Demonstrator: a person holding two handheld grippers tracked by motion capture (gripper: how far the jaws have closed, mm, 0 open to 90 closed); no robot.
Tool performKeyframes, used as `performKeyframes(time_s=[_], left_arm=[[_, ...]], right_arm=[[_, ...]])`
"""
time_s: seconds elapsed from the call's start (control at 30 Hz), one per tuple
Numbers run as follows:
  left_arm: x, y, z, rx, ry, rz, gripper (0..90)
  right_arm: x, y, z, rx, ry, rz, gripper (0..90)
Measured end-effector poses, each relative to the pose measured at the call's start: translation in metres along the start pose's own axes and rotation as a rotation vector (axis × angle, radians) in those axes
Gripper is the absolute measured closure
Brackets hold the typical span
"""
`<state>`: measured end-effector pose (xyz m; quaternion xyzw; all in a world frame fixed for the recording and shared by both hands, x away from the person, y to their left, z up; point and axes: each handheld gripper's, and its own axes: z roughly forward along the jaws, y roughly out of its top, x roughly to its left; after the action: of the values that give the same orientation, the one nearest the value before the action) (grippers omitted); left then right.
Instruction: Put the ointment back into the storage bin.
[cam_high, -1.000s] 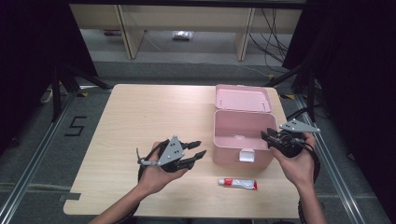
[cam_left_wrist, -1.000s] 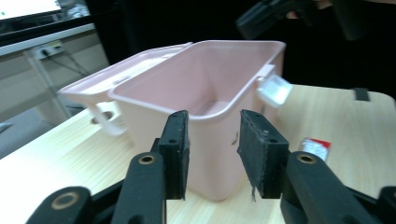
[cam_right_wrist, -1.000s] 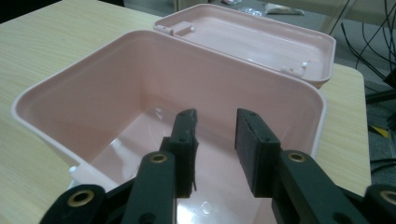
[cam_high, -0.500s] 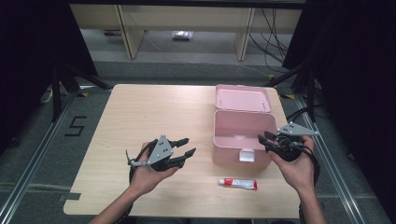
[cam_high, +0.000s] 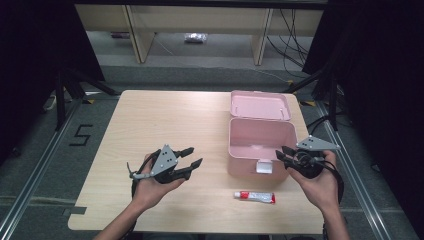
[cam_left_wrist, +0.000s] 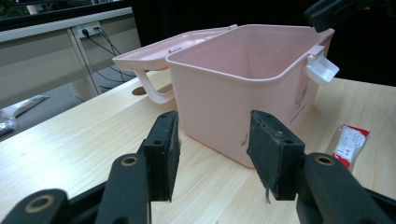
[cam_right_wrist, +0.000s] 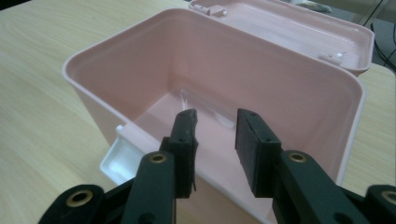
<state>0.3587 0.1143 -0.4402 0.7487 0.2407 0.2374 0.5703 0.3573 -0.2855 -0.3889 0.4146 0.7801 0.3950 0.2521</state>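
Note:
An open pink box (cam_high: 250, 167) stands on the right half of the table, its lid (cam_high: 260, 105) folded back and a white latch (cam_high: 264, 167) on the front wall. The box is empty inside (cam_right_wrist: 154, 79). A red and white tube (cam_high: 255, 197) lies in front of it. My left gripper (cam_high: 192, 156) is held left of the box, pointing at its wall (cam_left_wrist: 219, 93). Its jaws have just been opening and nothing is between them (cam_left_wrist: 214, 140). My right gripper (cam_high: 281, 153) hovers at the box's front right corner, open, having closed a little, with nothing held (cam_right_wrist: 215, 130).
The wooden table (cam_high: 150, 120) has bare room on its left half and along the near edge. The tube (cam_left_wrist: 350, 142) lies right of my left jaws. Shelving and cables stand beyond the far edge. Dark curtains flank both sides.
My left hand has drifted left, away from the box, and its jaws have spread wider. The right hand has stayed almost in place.

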Motion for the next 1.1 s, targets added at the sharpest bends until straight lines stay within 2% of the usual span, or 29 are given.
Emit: performKeyframes(time_s=[0.07, 0.1, 0.13, 0.17, 0.2, 0.23, 0.27, 0.3, 0.47, 0.5, 0.53, 0.57, 0.6, 0.63, 0.67, 0.7, 0.73, 0.83, 0.93, 1.0, 1.03, 1.1], left_arm=[[0.002, 0.0, -0.002, -0.007, 0.011, 0.002, 52.8], [0.002, 0.0, -0.002, -0.012, 0.013, -0.002, 52.7], [0.002, 0.0, -0.002, -0.012, 0.014, -0.003, 52.6], [0.002, 0.0, -0.002, -0.013, 0.014, -0.003, 52.6], [0.002, -0.001, -0.001, -0.017, 0.013, -0.002, 52.5], [0.002, -0.001, -0.001, -0.02, 0.013, -0.003, 52.5], [0.003, -0.001, -0.001, -0.009, 0.018, -0.001, 52.4], [0.003, -0.001, -0.001, -0.009, 0.019, -0.004, 52.4], [0.002, -0.002, -0.001, -0.007, 0.019, -0.002, 52.1], [0.002, -0.003, -0.001, -0.008, 0.018, -0.005, 52.1], [0.002, -0.003, -0.001, -0.007, 0.017, -0.006, 52.0], [0.002, -0.004, 0.0, -0.019, 0.012, -0.009, 52.1], [0.002, -0.004, -0.002, -0.001, 0.019, -0.005, 52.1], [0.002, -0.004, -0.001, -0.002, 0.018, -0.005, 52.1], [0.002, -0.005, -0.001, -0.001, 0.018, -0.004, 52.1], [0.003, -0.005, -0.001, -0.002, 0.018, -0.005, 52.1], [0.003, -0.005, -0.001, -0.002, 0.018, -0.007, 52.1], [0.002, -0.006, -0.001, 0.002, 0.017, -0.007, 52.1], [0.002, -0.006, 0.001, -0.01, 0.01, -0.008, 52.1], [0.002, -0.006, 0.001, -0.01, 0.01, -0.009, 52.1], [0.002, -0.005, 0.0, 0.004, 0.016, -0.006, 52.1], [0.001, -0.006, 0.0, 0.004, 0.014, -0.007, 52.1]], right_arm=[[0.002, 0.0, -0.002, 0.011, 0.012, -0.007, 69.2], [0.005, -0.001, -0.003, 0.03, 0.024, 0.019, 69.2], [0.004, -0.002, -0.003, 0.016, 0.015, -0.025, 69.3], [0.006, -0.002, -0.004, 0.031, 0.031, -0.011, 69.2], [0.006, -0.002, -0.005, 0.028, 0.037, -0.023, 69.3], [0.009, -0.003, -0.006, 0.041, 0.05, 0.004, 69.2], [0.01, -0.003, -0.007, 0.043, 0.054, -0.002, 69.2], [0.008, -0.003, -0.007, 0.032, 0.049, -0.041, 69.2], [0.017, -0.004, -0.013, 0.063, 0.078, -0.019, 68.8], [0.016, -0.004, -0.013, 0.058, 0.081, -0.05, 68.6], [0.017, -0.004, -0.013, 0.057, 0.09, -0.057, 68.4], [0.019, -0.004, -0.014, 0.065, 0.088, -0.053, 68.2], [0.022, -0.005, -0.016, 0.07, 0.09, -0.029, 67.9], [0.021, -0.006, -0.015, 0.064, 0.096, -0.073, 67.8], [0.022, -0.006, -0.015, 0.063, 0.097, -0.073, 67.7], [0.024, -0.007, -0.017, 0.076, 0.095, -0.055, 67.6], [0.023, -0.008, -0.017, 0.069, 0.095, -0.086, 67.5], [0.024, -0.009, -0.018, 0.071, 0.097, -0.097, 67.2], [0.026, -0.011, -0.02, 0.084, 0.1, -0.082, 67.0], [0.025, -0.011, -0.021, 0.075, 0.097, -0.115, 67.0], [0.028, -0.012, -0.022, 0.083, 0.103, -0.09, 67.0], [0.027, -0.013, -0.022, 0.089, 0.113, -0.115, 66.9]])
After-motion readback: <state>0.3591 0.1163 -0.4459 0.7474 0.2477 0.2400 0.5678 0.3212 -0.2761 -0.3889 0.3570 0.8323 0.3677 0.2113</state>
